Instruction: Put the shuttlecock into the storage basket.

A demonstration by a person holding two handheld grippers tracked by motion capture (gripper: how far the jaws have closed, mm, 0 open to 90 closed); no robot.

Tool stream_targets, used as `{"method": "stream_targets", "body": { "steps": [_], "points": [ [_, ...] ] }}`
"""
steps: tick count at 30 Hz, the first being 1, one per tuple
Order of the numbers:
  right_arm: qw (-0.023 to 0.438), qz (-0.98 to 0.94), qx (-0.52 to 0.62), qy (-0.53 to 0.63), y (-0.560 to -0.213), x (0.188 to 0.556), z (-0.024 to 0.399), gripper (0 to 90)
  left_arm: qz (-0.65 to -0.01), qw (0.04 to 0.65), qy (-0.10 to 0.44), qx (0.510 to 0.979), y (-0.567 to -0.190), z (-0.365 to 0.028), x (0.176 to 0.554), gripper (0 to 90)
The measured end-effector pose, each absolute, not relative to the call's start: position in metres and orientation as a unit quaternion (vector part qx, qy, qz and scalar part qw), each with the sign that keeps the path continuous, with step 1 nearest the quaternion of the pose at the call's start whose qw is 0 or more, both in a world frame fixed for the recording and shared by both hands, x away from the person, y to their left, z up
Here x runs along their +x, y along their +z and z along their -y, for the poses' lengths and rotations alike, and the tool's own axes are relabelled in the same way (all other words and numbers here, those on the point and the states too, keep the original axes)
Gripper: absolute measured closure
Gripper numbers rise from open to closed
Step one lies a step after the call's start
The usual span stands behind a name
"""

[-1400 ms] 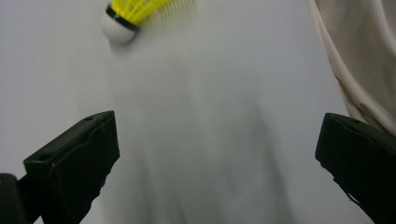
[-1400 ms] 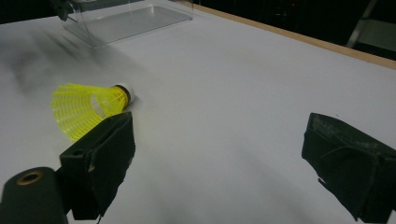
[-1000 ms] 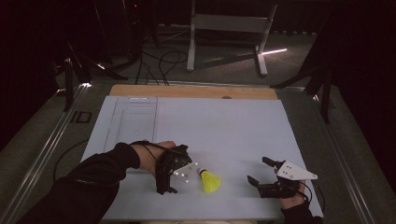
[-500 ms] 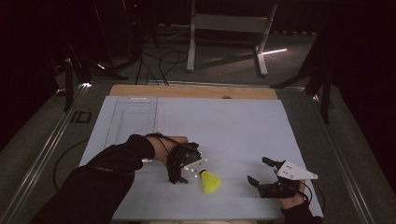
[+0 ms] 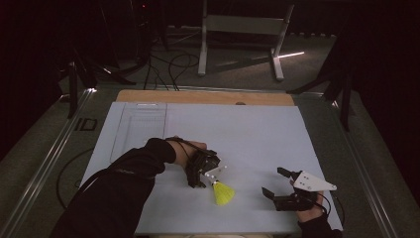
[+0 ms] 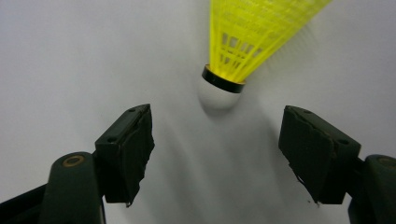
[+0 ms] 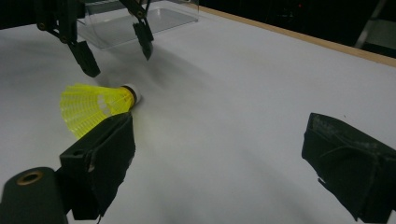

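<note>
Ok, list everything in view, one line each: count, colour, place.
shuttlecock: one, yellow skirt with white cork, lying on its side on the mat's near part
mat: one, white, covering the table
table: one, wooden far edge showing beyond the mat
clear box: one, transparent, on the mat's far left
stand: one, grey metal, on the floor beyond the table
left gripper: one, black, at the shuttlecock's cork end, jaws just been closing, nothing between them
right gripper: one, black, near right, open
sleeve: one, black, lower left

High view looks down from 6 o'clock; both gripper views sit low and close, sharing the yellow shuttlecock (image 5: pixel 223 193) (image 6: pixel 247 37) (image 7: pixel 95 109).
</note>
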State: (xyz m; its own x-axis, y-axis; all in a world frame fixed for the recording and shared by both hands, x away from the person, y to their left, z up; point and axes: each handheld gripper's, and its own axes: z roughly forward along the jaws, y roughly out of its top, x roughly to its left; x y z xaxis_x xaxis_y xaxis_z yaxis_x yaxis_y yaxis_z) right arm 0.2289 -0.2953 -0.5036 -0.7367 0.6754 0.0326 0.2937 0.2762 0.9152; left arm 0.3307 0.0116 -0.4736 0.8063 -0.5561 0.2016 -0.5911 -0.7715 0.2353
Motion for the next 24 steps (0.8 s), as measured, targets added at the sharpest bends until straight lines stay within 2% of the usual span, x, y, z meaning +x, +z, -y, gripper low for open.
{"method": "stream_targets", "body": {
  "steps": [6,7,13,24],
  "points": [
    [0.184,-0.777,0.312,0.515,-0.504,0.229,0.296,9.7,0.312,0.129,0.052,0.94,-0.485,-0.004,0.335,32.5],
    [0.186,-0.777,0.312,0.514,-0.504,0.229,0.296,9.7,0.313,0.126,0.05,0.94,-0.486,-0.003,0.336,36.3],
    [0.185,-0.777,0.31,0.515,-0.503,0.229,0.295,9.7,0.31,0.124,0.044,0.942,-0.495,0.001,0.341,43.0],
    [0.183,-0.778,0.31,0.514,-0.504,0.229,0.296,9.7,0.318,0.119,0.023,0.94,-0.499,0.008,0.34,47.8]
  ]
}}
